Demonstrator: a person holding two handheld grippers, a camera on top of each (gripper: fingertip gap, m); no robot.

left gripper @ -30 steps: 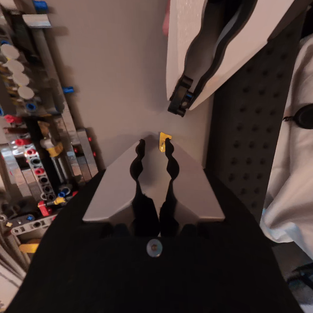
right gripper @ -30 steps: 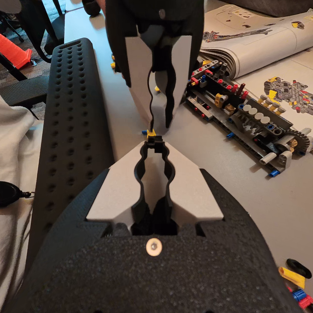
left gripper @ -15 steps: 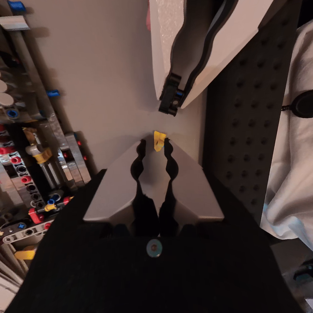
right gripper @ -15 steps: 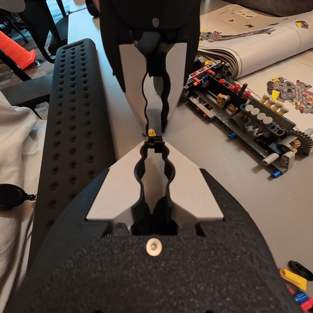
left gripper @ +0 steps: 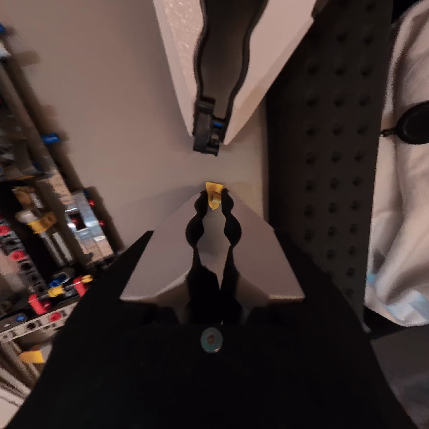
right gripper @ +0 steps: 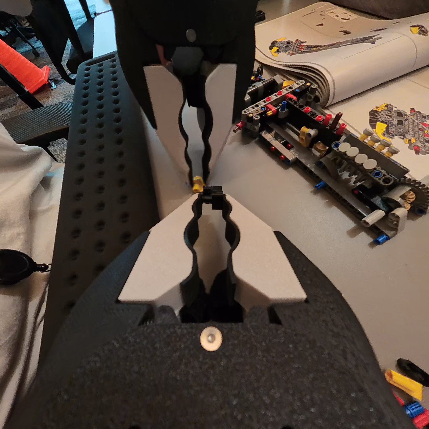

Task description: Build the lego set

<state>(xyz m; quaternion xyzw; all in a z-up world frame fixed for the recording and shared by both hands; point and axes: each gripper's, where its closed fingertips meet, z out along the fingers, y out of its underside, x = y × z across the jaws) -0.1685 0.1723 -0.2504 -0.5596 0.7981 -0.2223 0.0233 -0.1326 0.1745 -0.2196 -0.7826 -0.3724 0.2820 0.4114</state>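
A small yellow lego piece (left gripper: 213,196) lies on the grey table, and the fingertips of my left gripper (left gripper: 214,192) are closed against its two sides. In the right wrist view the left gripper (right gripper: 198,178) points down at the table with the yellow piece (right gripper: 197,181) at its tips. My right gripper (right gripper: 212,197) is shut on a small black connector piece (right gripper: 211,192) with a blue pin in it. It holds that piece just above the table, a short gap from the yellow piece. The right gripper (left gripper: 209,141) and the black piece (left gripper: 206,137) show at the top of the left wrist view.
A long partly built Technic model (right gripper: 325,151) lies to the right, also seen in the left wrist view (left gripper: 34,243). An open instruction booklet (right gripper: 348,58) lies behind it. A black perforated panel (right gripper: 97,162) borders the table's left side. Loose pieces (right gripper: 404,383) lie at bottom right. The left gripper's tips are roughly 5 cm from the right gripper's.
My left gripper's jaws have narrowed from open onto the yellow piece. The right gripper with the black piece has swung round to face the left gripper more squarely.
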